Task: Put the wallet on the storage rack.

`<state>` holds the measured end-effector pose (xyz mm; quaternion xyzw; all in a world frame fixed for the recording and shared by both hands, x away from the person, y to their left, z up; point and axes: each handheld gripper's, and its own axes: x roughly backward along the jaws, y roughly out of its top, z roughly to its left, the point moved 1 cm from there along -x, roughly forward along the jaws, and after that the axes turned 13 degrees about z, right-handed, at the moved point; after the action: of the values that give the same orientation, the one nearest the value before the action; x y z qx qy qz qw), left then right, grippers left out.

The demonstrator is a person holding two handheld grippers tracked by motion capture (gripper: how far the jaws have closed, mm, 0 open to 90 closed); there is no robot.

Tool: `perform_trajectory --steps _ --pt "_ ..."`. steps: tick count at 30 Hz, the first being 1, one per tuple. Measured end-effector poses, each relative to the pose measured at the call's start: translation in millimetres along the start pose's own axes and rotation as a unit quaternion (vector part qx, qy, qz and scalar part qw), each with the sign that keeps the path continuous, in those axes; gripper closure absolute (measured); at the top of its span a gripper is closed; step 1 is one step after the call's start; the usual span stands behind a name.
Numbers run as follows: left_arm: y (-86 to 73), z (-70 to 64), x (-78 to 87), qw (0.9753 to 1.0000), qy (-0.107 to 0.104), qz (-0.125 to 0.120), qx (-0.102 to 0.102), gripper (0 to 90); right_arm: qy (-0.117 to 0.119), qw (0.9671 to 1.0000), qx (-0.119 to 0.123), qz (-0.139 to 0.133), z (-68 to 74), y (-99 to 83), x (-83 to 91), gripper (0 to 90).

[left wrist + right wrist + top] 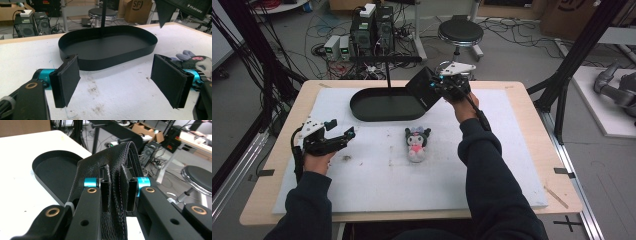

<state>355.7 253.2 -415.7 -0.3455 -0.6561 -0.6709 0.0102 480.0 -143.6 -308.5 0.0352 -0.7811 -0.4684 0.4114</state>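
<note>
Right tongs (443, 90) pinch the black leather pouch (426, 88), lifted over the tray's (382, 105) right end. Left tongs (341, 133) hover spread, well apart.

The work surface is a light wooden table (532, 125) covered by a white foam mat (377, 180), standing on a grey floor (512, 55) strewn with black cables. Beyond the far edge of the table stand a round black stool (460, 32) on a metal post, two dark computer towers (373, 31) and smaller grey boxes (337, 47), with cardboard boxes (135, 10) behind them. Black frame struts (579, 55) rise at the right and left of the table, and a white platform (607, 100) lies on the floor at the right.
</note>
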Motion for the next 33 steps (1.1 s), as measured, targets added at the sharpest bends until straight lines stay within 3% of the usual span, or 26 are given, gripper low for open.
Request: perform_trajectory --steps 8,15,19,23,33 --pt "-0.7 3.2 1.0 1.0000 0.001 -0.004 0.005 23.1 0.009 0.9995 0.026 0.012 13.2 16.6 -26.2 81.0" --pt "-1.0 5.2 2.0 0.9999 0.002 -0.007 0.008 23.1 0.030 0.9987 0.028 0.031 27.2 22.3 -50.2 80.8" --pt "-0.9 5.1 1.9 0.9999 0.001 -0.009 0.008 23.1 0.037 0.9981 0.028 0.042 28.9 24.2 -55.6 80.8" --pt "-1.0 5.5 1.6 1.0000 0.001 -0.008 0.006 23.1 0.054 0.9963 0.016 0.065 31.3 34.2 -73.4 80.7" --pt "-1.5 7.2 2.9 0.9999 0.003 -0.010 0.009 23.2 0.048 0.9953 0.014 0.083 37.5 39.6 -105.3 80.7"
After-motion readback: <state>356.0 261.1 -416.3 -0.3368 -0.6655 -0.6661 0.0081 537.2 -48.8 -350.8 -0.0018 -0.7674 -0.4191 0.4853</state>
